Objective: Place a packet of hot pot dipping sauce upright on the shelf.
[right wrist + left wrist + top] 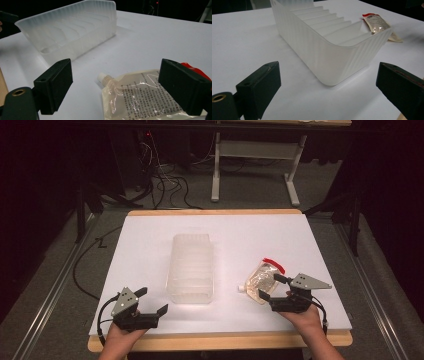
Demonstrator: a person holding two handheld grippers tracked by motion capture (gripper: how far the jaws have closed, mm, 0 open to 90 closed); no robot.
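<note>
A translucent ribbed plastic bin (pixel 190 269) stands in the middle of the white table top (pixel 150 235); it holds nothing. A clear spouted pouch (pixel 261 281) with a red top edge and a white spout lies flat to its right. My right gripper (pixel 272 287) is open just at the pouch's near edge. In the right gripper view the pouch (pixel 140 98) lies low between the wide jaws, which do not touch it, and the bin (pixel 72 32) sits beyond. My left gripper (pixel 152 301) is open near the bin's front left corner, with the bin (pixel 329 47) just ahead.
The wooden table edge (pixel 220 340) runs along the front. Behind the table, cables (pixel 165 185) lie on the floor beside a white desk frame (pixel 255 165). Metal rails (pixel 45 295) run along the floor to either side.
</note>
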